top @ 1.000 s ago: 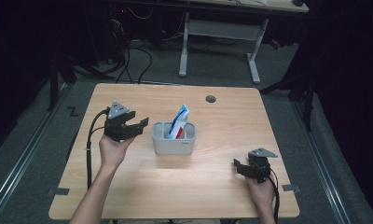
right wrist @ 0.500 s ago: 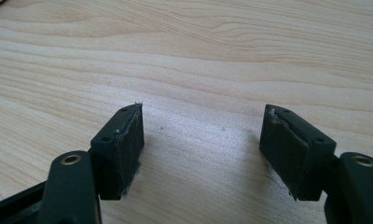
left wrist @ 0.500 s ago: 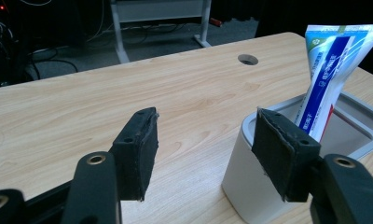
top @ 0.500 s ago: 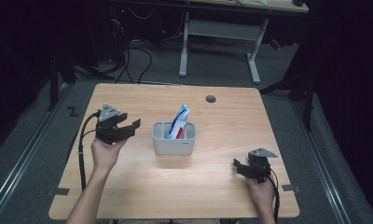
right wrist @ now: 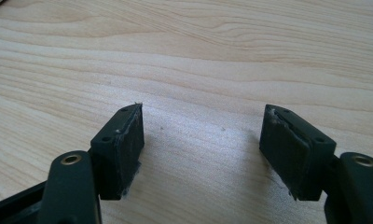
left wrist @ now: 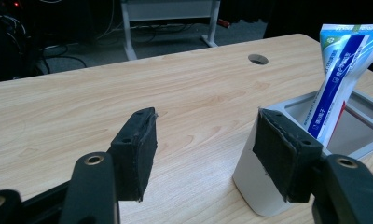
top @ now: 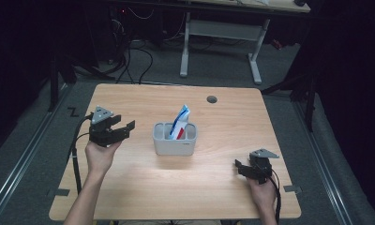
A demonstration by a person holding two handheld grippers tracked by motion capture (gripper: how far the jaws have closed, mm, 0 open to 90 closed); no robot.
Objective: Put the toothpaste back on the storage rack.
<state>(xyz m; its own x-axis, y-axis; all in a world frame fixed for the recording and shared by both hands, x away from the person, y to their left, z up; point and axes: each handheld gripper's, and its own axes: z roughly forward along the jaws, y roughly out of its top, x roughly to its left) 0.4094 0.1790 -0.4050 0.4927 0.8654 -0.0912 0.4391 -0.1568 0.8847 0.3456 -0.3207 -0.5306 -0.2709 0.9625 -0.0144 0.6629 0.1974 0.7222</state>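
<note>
While right gripper (top: 244, 168) sits wide open, empty, left gripper (top: 122, 129) gapes empty beside organizer (top: 175, 145) holding toothpaste (top: 180, 123).

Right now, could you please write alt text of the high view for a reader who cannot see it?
A person holds two black grippers over a wooden table: the left gripper, open, points at a grey holder with a toothpaste tube standing in it. The right gripper, open, rests near the table's front right corner.
</note>
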